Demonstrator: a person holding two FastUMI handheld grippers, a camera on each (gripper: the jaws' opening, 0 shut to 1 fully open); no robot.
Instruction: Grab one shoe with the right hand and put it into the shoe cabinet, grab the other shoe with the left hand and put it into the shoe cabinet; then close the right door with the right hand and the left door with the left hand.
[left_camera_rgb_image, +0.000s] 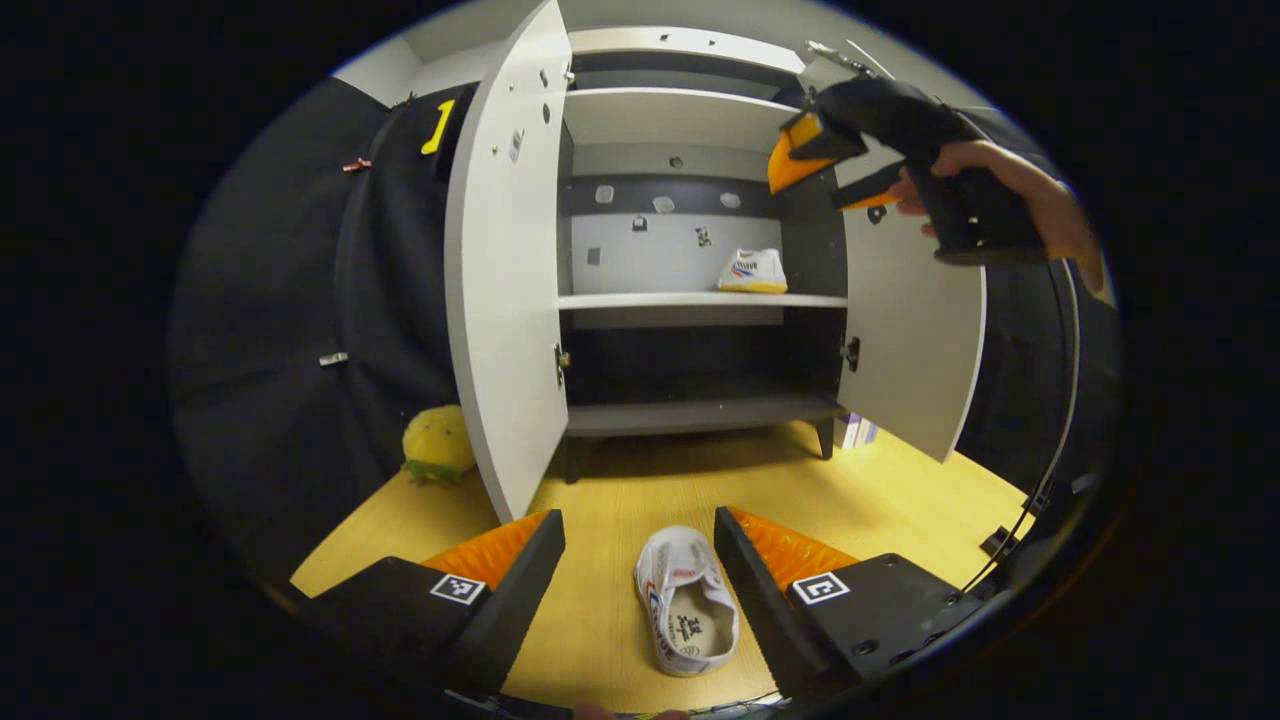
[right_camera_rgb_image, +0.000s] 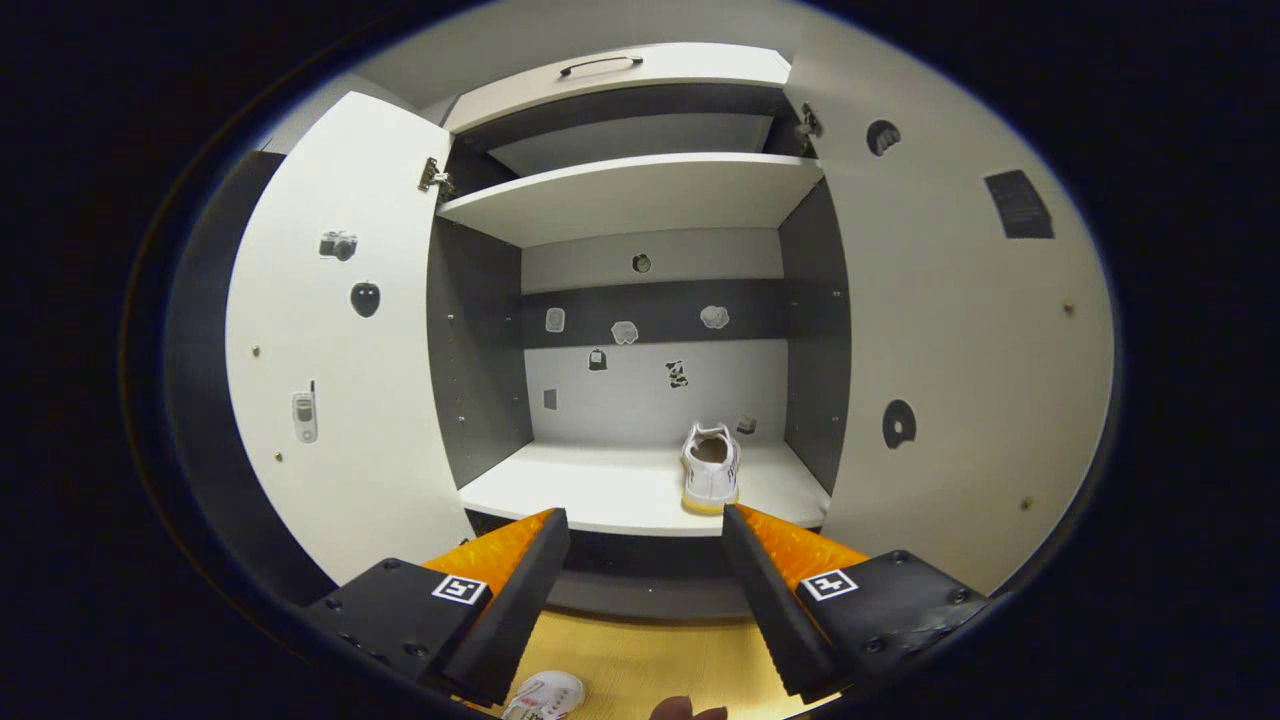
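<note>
Shoe (left_camera_rgb_image: 688, 600) on wooden floor (left_camera_rgb_image: 620, 500); both hand-held grippers agape, empty.

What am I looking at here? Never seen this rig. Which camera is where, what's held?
No robot arm: a person carries a two-finger claw in each hand, and a fisheye camera rides on each one, looking forward along its fingers.

Left gripper view: the left claw sits at the bottom, open, low over a wooden floor. A white shoe on the floor lies between its fingers, which do not press on it. Up right is the right claw, held in a hand in front of the shoe cabinet.

Right gripper view: the right claw is open and empty, facing into the cabinet. Both doors stand open. A second white shoe on the shelf already sits on the middle shelf.

Nothing is held right now. A yellow plush toy lies by the left door.
</note>
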